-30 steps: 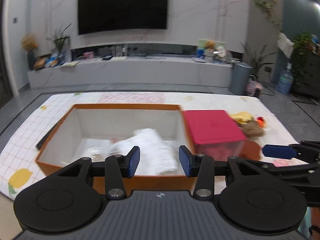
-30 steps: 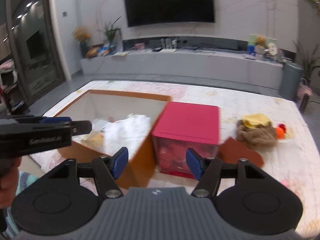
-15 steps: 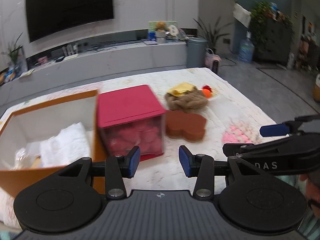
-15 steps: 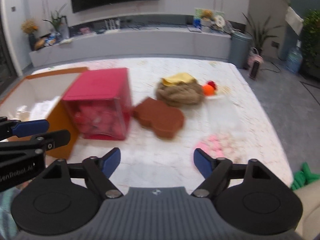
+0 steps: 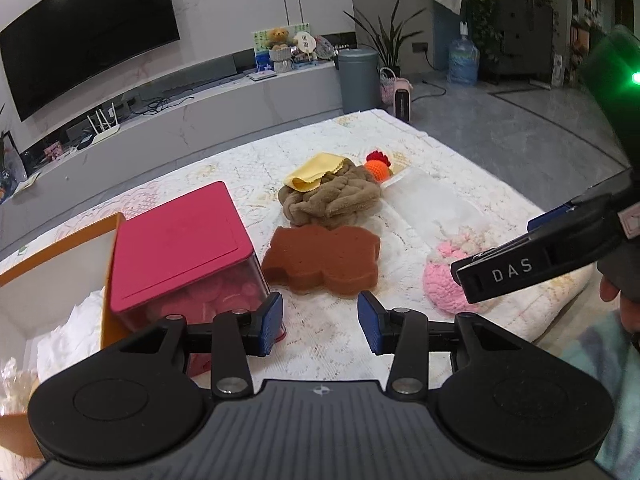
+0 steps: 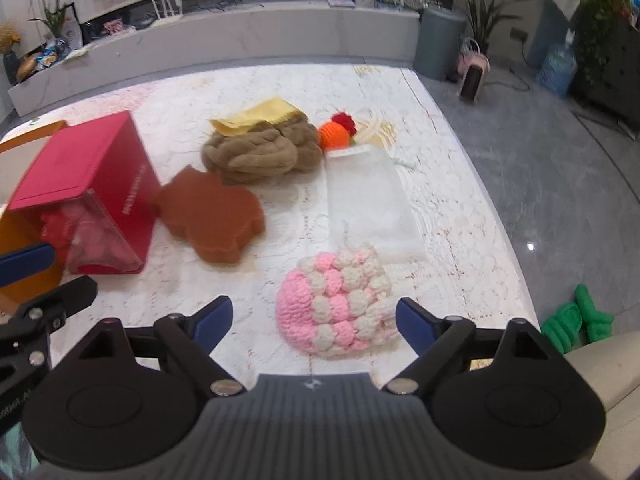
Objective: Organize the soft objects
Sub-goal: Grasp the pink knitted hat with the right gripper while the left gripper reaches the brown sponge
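right gripper (image 6: 314,318) w/ jaws spread wide, nothing between them; the pink & white crochet piece (image 6: 338,298) lies on the tabletop (image 6: 448,216) just ahead of the jaws, roughly centred in the gap, not touched. beyond it, straight ahead, a clear plastic bag (image 6: 366,196) lies flat. further ahead & a bit left sits the brown plush bundle (image 6: 260,152) w/ a yellow cloth (image 6: 256,118) draped on its far top; an orange & red knit ball (image 6: 338,132) sits touching the bundle's right side. ahead-left of the jaws: a flat brown sponge-like pad (image 6: 212,216), its left edge against the pink-lidded clear box (image 6: 84,196). far left edge, the orange box (image 6: 24,236) shows only partly.

left gripper (image 5: 320,320) jaws at a moderate gap, holding nothing, above bare tabletop (image 5: 320,344). the brown pad (image 5: 324,258) is just ahead of these jaws; plush bundle (image 5: 332,198) & yellow cloth (image 5: 316,174) beyond it, knit ball (image 5: 378,168) further right. pink-lidded box (image 5: 180,248) is ahead-left, close to the left finger; pinkish soft items show thru its clear wall. left of that the orange box (image 5: 56,248) is open w/ white soft stuff (image 5: 76,332) inside. to the right of the jaws the right gripper (image 5: 532,256) reaches in over the pink crochet piece (image 5: 444,276), partly hiding it. clear bag (image 5: 428,204) lies ahead-right.
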A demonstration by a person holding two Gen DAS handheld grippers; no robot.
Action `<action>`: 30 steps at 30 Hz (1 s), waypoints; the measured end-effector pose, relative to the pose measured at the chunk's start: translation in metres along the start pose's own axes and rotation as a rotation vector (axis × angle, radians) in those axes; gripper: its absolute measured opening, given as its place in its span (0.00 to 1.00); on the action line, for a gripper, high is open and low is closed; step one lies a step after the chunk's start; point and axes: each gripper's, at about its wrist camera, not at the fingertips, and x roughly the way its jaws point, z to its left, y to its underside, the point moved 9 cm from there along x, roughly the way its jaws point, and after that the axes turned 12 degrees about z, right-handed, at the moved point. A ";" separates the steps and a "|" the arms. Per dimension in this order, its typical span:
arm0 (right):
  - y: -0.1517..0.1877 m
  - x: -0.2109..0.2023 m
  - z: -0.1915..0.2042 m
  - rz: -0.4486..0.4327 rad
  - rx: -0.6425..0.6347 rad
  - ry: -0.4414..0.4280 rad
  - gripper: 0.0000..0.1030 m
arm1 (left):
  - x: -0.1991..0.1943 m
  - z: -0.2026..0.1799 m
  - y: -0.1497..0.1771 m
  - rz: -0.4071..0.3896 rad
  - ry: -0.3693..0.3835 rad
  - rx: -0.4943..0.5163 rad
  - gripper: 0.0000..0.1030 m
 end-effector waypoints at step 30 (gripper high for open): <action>-0.012 0.076 0.000 0.128 -0.017 0.089 0.72 | 0.050 0.000 -0.018 0.033 -0.030 0.103 0.49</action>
